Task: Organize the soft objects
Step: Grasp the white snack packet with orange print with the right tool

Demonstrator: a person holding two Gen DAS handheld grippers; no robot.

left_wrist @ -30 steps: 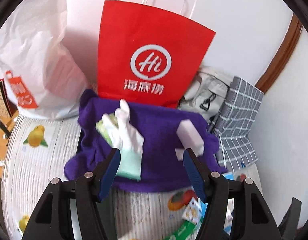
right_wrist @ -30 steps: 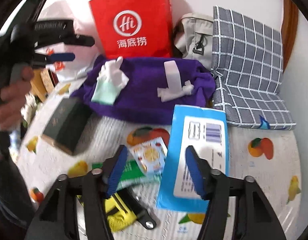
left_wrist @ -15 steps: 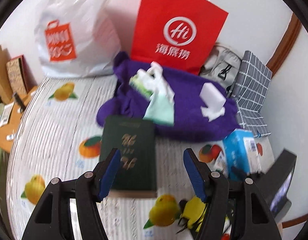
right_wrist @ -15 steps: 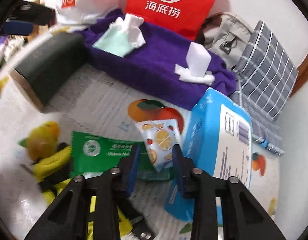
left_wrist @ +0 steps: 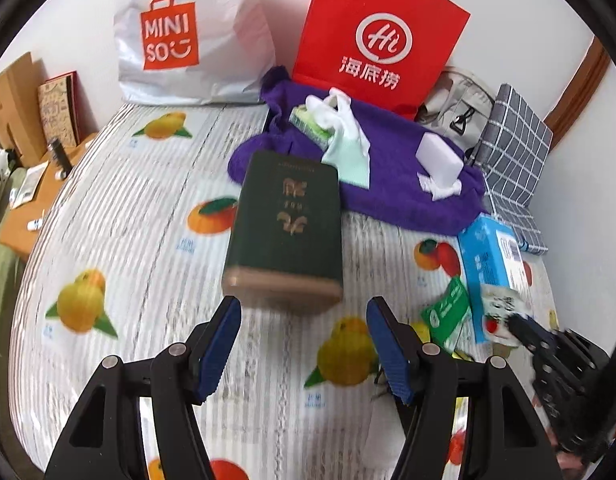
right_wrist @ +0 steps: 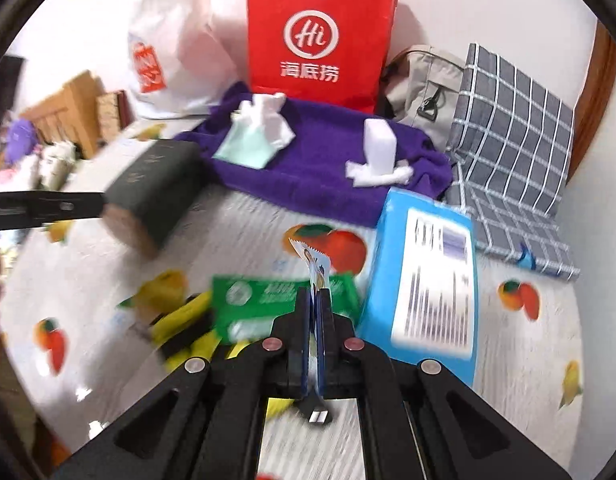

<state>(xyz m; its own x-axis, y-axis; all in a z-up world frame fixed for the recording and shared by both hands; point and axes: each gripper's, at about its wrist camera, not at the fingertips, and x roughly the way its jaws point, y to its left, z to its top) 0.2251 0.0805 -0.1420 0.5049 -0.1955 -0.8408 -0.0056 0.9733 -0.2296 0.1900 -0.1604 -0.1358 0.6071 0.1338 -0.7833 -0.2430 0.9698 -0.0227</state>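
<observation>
My right gripper (right_wrist: pixel 316 294) is shut on a small fruit-printed sachet (right_wrist: pixel 314 266), held edge-on above the table; the sachet also shows in the left wrist view (left_wrist: pixel 498 312). My left gripper (left_wrist: pixel 301 334) is open and empty, just in front of a dark green box (left_wrist: pixel 285 230). A purple towel (left_wrist: pixel 388 184) lies at the back, carrying a white glove with a mint cloth (left_wrist: pixel 344 136) and a white sponge block (left_wrist: pixel 440 158). The towel (right_wrist: pixel 320 168) also shows in the right wrist view.
A red paper bag (left_wrist: pixel 376 36) and a white Miniso bag (left_wrist: pixel 187 28) stand behind the towel. A grey bag (right_wrist: pixel 424 88) and checked cushion (right_wrist: pixel 512 128) are at right. A blue pack (right_wrist: pixel 424 280), green packet (right_wrist: pixel 267 300) and yellow-black item (right_wrist: pixel 179 324) lie on the fruit-print cloth (left_wrist: pixel 139 216).
My right gripper closed on the fruit-printed sachet and lifted it. My left gripper drew back from the towel, bringing the green box and Miniso bag into view.
</observation>
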